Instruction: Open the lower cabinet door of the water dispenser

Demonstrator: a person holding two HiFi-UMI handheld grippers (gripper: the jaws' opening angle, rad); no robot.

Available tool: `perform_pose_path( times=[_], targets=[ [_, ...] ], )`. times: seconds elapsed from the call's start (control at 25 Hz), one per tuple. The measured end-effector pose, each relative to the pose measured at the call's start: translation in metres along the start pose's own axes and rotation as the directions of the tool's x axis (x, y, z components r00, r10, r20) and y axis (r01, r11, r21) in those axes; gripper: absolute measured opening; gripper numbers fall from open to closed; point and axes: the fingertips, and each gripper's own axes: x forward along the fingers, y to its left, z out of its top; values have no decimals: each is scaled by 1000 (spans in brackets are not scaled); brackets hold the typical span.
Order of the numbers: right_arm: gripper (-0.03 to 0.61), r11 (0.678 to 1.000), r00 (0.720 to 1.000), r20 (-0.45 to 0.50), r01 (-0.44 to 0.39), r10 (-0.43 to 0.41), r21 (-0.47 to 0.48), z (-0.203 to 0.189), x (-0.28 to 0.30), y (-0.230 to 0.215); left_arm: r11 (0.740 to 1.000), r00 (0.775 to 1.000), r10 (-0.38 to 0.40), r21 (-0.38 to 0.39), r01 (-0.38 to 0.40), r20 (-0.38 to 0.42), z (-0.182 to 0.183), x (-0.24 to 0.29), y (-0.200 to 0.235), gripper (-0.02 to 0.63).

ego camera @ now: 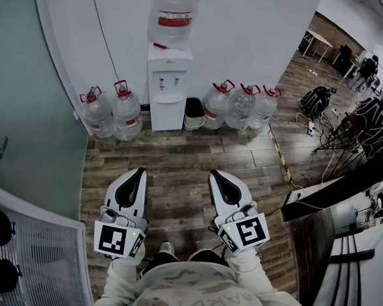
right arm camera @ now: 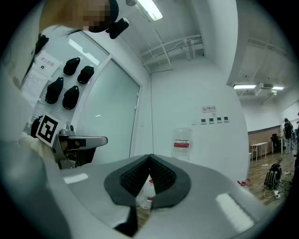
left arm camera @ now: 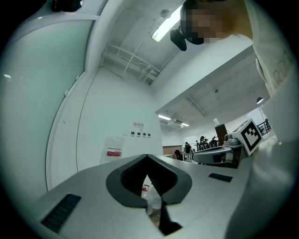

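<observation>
The white water dispenser stands against the far wall with a large bottle on top. Its lower cabinet door sits flush with the front. Both grippers hang over the wooden floor, well short of the dispenser. My left gripper and my right gripper point toward it, jaws together with nothing between them. In the left gripper view the shut jaw tips frame the bottle far off. The right gripper view shows its closed tips below the same bottle.
Full water jugs stand on the floor left and right of the dispenser, with a black bin beside it. A glass partition runs along the left. A dark desk and tangled cables fill the right.
</observation>
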Motion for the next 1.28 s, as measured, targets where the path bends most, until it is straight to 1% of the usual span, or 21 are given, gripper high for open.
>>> perform_pose_path(
  times=[0.4, 0.68, 0.92, 1.08, 1.28],
  targets=[
    [9, 1000, 1000, -7, 7, -7, -2, -5, 11, 1, 1000, 1000, 8, -4, -8, 0, -5, 2, 15, 3],
    [9, 1000, 1000, 11, 0, -1, 28, -5, 29, 0, 1000, 1000, -7, -10, 7, -1, -7, 12, 33, 3],
    [9, 999, 999, 19, 38, -38, 40, -11, 45, 3, 1000, 1000, -24, -15, 24, 0, -13, 12, 59, 2],
    [9, 998, 998, 24, 62, -63, 30, -15, 57, 5, 999, 999, -35, -18, 35, 1, -19, 16, 78, 2],
    [9, 996, 996, 21, 86, -86, 29, -18, 66, -4, 998, 999, -53, -24, 53, 12, -22, 29, 85, 3]
  ],
)
